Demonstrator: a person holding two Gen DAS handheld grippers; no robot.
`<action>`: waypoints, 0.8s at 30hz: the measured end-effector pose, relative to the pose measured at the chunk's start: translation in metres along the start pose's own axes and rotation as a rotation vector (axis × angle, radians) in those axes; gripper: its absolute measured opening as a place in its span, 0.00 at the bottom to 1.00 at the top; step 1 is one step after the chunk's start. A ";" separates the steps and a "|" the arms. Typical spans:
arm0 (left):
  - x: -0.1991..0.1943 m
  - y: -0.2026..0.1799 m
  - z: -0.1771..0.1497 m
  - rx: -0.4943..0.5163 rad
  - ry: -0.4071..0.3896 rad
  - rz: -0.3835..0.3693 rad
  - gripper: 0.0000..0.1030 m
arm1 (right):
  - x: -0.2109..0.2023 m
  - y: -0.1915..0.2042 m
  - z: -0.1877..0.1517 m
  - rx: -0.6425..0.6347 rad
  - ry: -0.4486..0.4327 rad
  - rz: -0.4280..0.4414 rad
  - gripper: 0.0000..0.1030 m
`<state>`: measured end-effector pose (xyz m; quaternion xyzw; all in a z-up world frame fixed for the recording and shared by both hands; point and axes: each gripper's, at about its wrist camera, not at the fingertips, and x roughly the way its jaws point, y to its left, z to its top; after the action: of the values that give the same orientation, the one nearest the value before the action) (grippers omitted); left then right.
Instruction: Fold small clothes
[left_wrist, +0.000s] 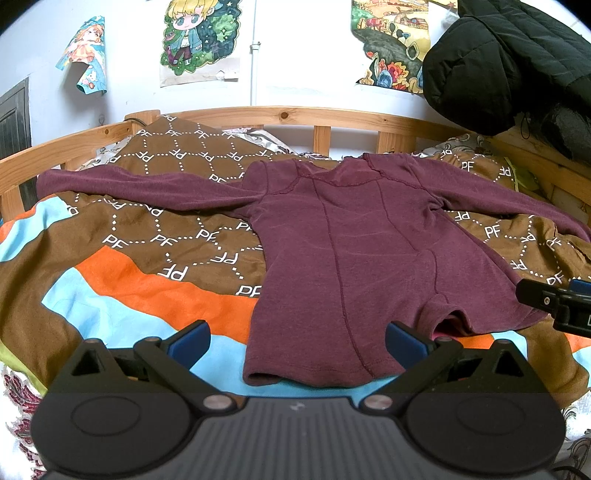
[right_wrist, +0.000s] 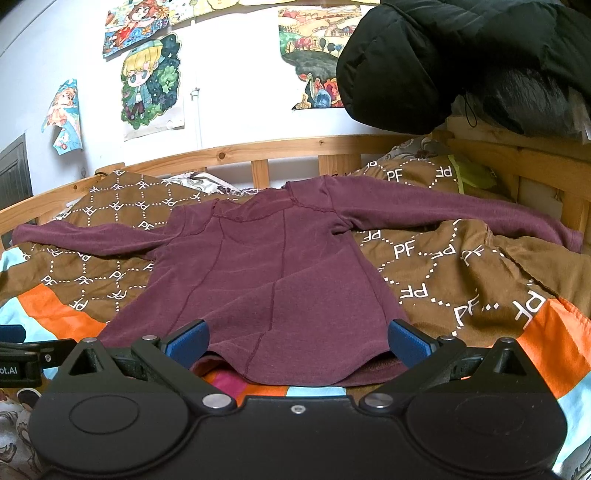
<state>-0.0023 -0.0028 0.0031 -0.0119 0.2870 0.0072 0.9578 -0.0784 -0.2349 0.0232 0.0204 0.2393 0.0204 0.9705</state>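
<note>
- On a wood-framed bed (left_wrist: 229, 112), spread flat across a patterned bedcover (left_wrist: 177, 236): maroon long-sleeved top (left_wrist: 343, 240), hem nearest the cameras, both sleeves stretched out to the sides.
- Left gripper (left_wrist: 297, 341): blue-padded fingers (left_wrist: 190, 339) set wide apart, holding nothing, poised over the left part of the hem; contact with the cloth impossible to tell.
- Right gripper (right_wrist: 297, 341): likewise spread wide, blue pads (right_wrist: 408, 341) bracketing the right part of the hem, nothing clamped; touch not discernible.
- Seen from the left wrist camera, black body of the right gripper at the frame's right edge, just beside the hem's corner.
- Fabric: soft knit with raised lengthwise seams down the body, a curved yoke seam near the neck, and a rippled lower edge lifted in one spot to show a pink patch beneath.
- Bedcover: brown ground with dotted white hexagons and "PF" lettering, bordered by wavy orange and pale blue bands, rumpled at the right.
- Behind: slatted pine rail, white wall pinned with colourful cartoon drawings (left_wrist: 201, 40), and a black quilted jacket (left_wrist: 506, 62) bunched at the upper right.
</note>
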 end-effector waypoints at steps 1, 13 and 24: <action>0.000 0.000 0.000 0.000 0.001 0.000 1.00 | 0.000 0.000 0.000 0.001 0.001 0.000 1.00; 0.000 -0.002 -0.002 0.006 0.012 0.001 1.00 | -0.001 -0.002 0.003 0.007 0.008 -0.001 1.00; 0.002 -0.004 -0.006 0.035 0.052 0.013 1.00 | -0.004 -0.003 0.003 0.004 0.015 -0.004 1.00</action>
<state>-0.0036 -0.0074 -0.0027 0.0064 0.3119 0.0079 0.9501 -0.0803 -0.2379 0.0276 0.0218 0.2464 0.0179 0.9688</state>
